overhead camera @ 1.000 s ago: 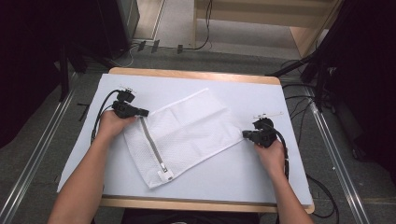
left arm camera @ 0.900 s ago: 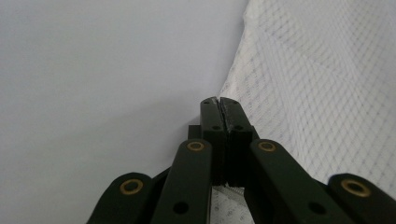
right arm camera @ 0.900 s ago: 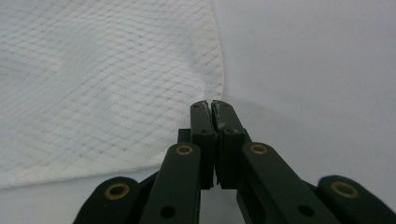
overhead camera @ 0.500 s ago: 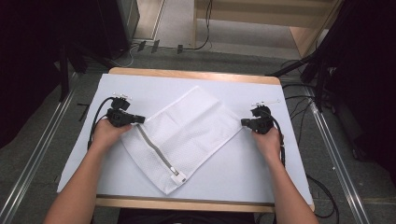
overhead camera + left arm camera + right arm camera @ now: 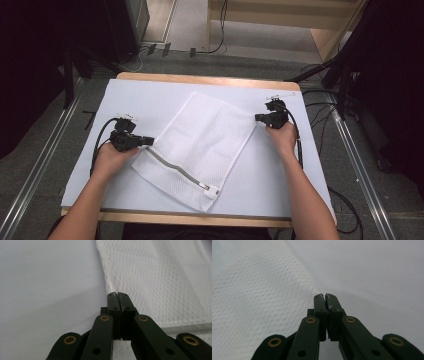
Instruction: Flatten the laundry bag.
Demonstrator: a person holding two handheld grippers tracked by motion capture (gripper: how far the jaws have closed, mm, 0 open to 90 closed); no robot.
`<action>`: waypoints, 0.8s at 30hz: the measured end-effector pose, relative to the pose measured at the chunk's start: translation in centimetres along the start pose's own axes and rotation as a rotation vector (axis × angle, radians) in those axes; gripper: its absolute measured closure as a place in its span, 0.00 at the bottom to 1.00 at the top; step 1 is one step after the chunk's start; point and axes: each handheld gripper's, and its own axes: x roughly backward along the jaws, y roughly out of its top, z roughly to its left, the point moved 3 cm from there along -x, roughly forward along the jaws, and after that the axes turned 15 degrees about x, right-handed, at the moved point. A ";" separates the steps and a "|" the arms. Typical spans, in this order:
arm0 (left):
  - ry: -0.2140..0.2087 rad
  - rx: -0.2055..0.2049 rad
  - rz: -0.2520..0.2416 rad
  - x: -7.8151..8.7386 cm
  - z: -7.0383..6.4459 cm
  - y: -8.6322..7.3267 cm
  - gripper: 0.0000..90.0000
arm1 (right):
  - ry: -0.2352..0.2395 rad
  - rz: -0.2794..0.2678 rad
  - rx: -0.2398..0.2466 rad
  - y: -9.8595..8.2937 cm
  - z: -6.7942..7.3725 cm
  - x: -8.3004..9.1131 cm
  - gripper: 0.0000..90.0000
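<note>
A white mesh laundry bag [image 5: 197,145] is lying flat and diagonal across the middle of the table [image 5: 150,95], on its white covering, and both hands are working its corners. The left gripper [image 5: 148,141] is sitting at the bag's near-left corner, by the end of the grey zipper [image 5: 177,171], and in the left gripper view its fingers [image 5: 113,301] are pressed tight together right at the mesh edge [image 5: 107,282]; they are looking clenched on that hem, a thin pinch of fabric between them as best I can judge. Over on the other side, the right gripper [image 5: 258,118] is at the bag's right-hand corner, and in the right gripper view its fingers [image 5: 320,302] are likewise squeezed together at the border of the mesh [image 5: 262,302], apparently nipping the corner, though the fabric between them is too thin to make out for certain. So where are we standing? The bag is looking spread and smooth, no big wrinkles, zipper pull [image 5: 214,190] resting at the near corner and the zipper seeming closed. My read: the grasping of two opposite corners is done, and the bag is being stretched or positioned; any folding, lifting or final placing is not yet showing, with both corners low at the table.
</note>
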 end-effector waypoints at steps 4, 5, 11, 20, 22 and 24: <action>0.001 -0.016 0.012 -0.1 -0.4 -0.4 0.99 | 0.006 0.017 -0.001 -0.1 -0.1 -0.5 1.00; -0.003 -0.009 0.006 0.0 -0.4 -0.3 0.98 | 0.007 0.020 -0.002 -0.2 -0.1 -0.4 0.99; 0.000 -0.030 -0.035 0.1 -0.6 0.6 0.82 | -0.004 -0.007 -0.027 -0.2 -0.2 0.7 0.86; 0.014 -0.083 -0.014 -2.2 -1.6 3.9 0.75 | 0.006 -0.016 0.010 -1.5 2.0 2.8 0.81; 0.026 -0.091 -0.002 -2.7 -1.6 4.3 0.74 | 0.011 -0.021 0.017 -1.8 2.7 3.1 0.80; 0.024 -0.093 0.000 -3.2 -1.5 4.8 0.73 | 0.014 -0.021 0.024 -2.2 3.2 3.4 0.79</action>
